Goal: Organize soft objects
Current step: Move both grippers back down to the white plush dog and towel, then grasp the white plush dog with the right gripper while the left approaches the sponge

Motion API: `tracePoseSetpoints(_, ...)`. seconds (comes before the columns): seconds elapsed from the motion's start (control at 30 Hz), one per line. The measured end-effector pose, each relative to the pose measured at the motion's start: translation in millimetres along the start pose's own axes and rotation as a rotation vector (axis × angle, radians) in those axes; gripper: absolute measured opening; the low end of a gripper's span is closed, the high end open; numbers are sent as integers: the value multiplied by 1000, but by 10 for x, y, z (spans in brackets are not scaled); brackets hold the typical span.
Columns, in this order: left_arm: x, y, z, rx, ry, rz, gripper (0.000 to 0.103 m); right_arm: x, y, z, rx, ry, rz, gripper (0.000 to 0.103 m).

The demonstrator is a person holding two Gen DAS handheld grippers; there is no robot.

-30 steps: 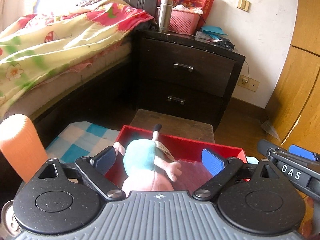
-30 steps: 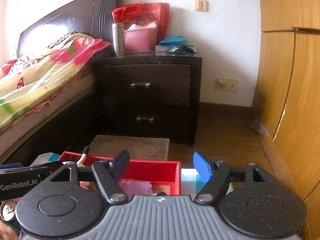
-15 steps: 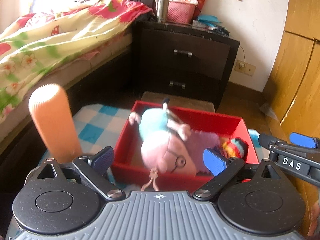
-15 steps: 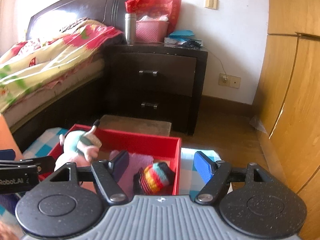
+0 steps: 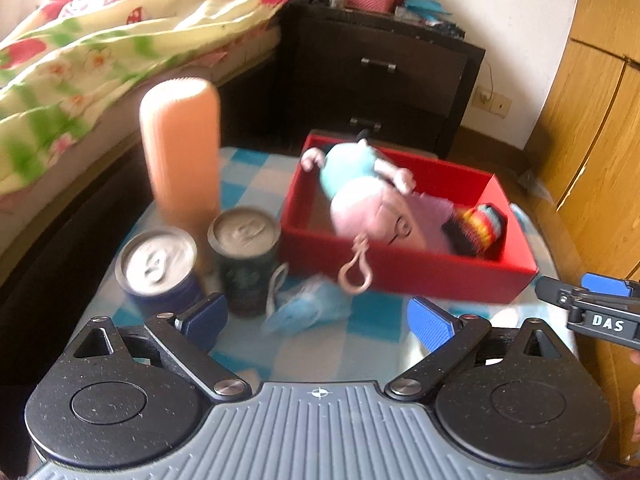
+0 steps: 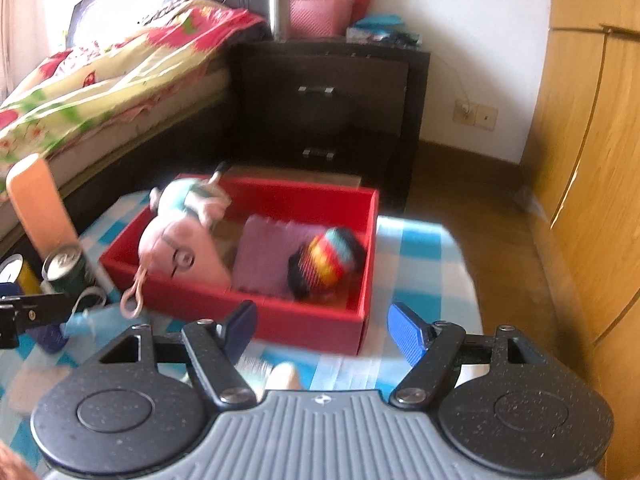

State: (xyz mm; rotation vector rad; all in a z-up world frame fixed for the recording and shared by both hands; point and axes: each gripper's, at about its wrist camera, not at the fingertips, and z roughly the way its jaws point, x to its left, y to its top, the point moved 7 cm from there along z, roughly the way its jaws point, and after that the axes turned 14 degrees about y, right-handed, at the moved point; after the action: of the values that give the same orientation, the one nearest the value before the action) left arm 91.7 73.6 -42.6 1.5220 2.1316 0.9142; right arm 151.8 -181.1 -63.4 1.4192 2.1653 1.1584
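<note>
Blurrily, I see my red box [image 6: 280, 322] at centre holding a pig plush [image 6: 180, 248], pink cloth [image 6: 266, 258] and striped ball [image 6: 326, 262]; both claws spread, empty.

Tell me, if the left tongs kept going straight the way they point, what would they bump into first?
Probably the crumpled blue cloth on the checkered table, lying just ahead of the open left tongs. The red box sits right behind it. Depth is hard to judge here.
</note>
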Motion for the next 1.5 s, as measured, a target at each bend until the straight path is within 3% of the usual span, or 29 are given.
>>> tracePoseSetpoints(0.23,366,-192,46,98,-23,-106,93,28,-287,111,108,82,93,51)
tracePoseSetpoints(0.33,442,-257,92,124,-1,-106,93,40,-347,180,144,90,102,51)
tracePoseSetpoints(0.53,447,-418,297,177,39,28,93,6,-418,246,192,125,157,51)
tracePoseSetpoints(0.73,443,-484,398,127,-39,287,92,-77,-464,228,208,145,195,51)
tracePoseSetpoints(0.93,381,-632,553,167,-103,392,93,-72,-492,271,233,177,216,52)
tracePoseSetpoints(1.1,336,-815,718,205,-86,497,94,-50,-515,270,243,194,223,53)
tracePoseSetpoints(1.33,388,-803,859,233,-127,480,98,13,-566,296,276,236,224,54)
tracePoseSetpoints(1.5,413,-814,807,241,-111,472,98,-21,-561,324,289,253,252,55)
